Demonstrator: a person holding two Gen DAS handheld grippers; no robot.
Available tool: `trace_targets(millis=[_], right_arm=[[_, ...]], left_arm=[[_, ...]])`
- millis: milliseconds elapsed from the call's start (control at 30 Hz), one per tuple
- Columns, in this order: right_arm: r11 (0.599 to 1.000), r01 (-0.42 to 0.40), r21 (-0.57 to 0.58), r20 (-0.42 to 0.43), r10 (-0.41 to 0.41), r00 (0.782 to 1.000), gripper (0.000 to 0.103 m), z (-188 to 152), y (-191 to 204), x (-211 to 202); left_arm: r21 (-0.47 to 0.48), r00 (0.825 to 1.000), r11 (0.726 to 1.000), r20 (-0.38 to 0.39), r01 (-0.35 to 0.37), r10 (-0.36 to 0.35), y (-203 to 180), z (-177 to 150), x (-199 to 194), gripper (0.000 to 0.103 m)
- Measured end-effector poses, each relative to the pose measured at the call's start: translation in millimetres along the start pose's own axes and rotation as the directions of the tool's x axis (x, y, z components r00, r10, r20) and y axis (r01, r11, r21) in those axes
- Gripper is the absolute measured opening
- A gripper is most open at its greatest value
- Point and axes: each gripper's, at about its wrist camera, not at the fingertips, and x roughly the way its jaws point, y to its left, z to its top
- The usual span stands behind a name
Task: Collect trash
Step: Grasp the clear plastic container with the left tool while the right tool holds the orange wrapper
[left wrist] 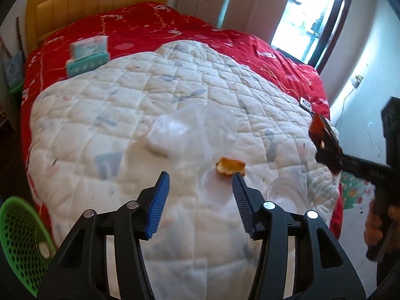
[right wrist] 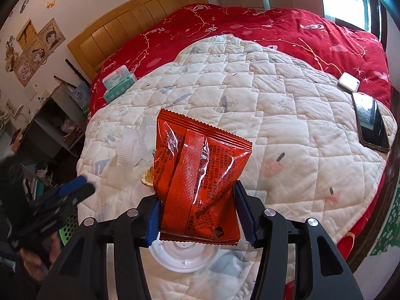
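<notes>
Right gripper (right wrist: 197,212) pinches a red snack packet (right wrist: 200,175) above the white quilt (right wrist: 287,130)

The left gripper (left wrist: 201,175), black-armed with blue ribbed pads (left wrist: 160,200), points steeply down over the near part of the white quilted pad (left wrist: 100,115), its jaws apart with nothing between them. The right gripper (right wrist: 197,192), of the same build, also tilts steeply down over the pad's near edge, its blue pads pinching the lower half of a crinkled orange-red foil snack packet (right wrist: 197,165) that stands up between them. In the right wrist view a hand (right wrist: 37,257) grips the left tool's handle at the lower left, blurred
</notes>
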Motion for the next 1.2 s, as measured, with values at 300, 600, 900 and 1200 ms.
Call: trace_targets(millis=[300,600,900,1200], right_arm=[[1.000,-0.013,-0.009,0.002,0.013,1.000,0.051,-9.3,-0.4,-2.3],[1.000,-0.032,-0.001,-0.004,0.032,0.999,0.051,-17.4,4.1,-1.5],[0.994,-0.088,-0.062,-0.002,0.088,0.996,0.051,-29.6,46.9,-8.5],[0.974,-0.165,-0.153,-0.038,0.161,0.986,0.051,-47.6,112.7,-4.0]], left_arm=[[0.000,1.000,1.000,-0.030,0.001,-0.001,-5.0,26.1,47.5,0.032],[-0.068,0.998,0.996,-0.027,0.049,-0.051,10.6,20.6,49.0,0.004],[-0.095,0.999,0.995,0.031,0.040,-0.037,30.1,0.0,-8.8,0.004],[-0.198,0.991,0.979,0.116,-0.046,0.070,85.4,-39.8,-92.2,0.004]])
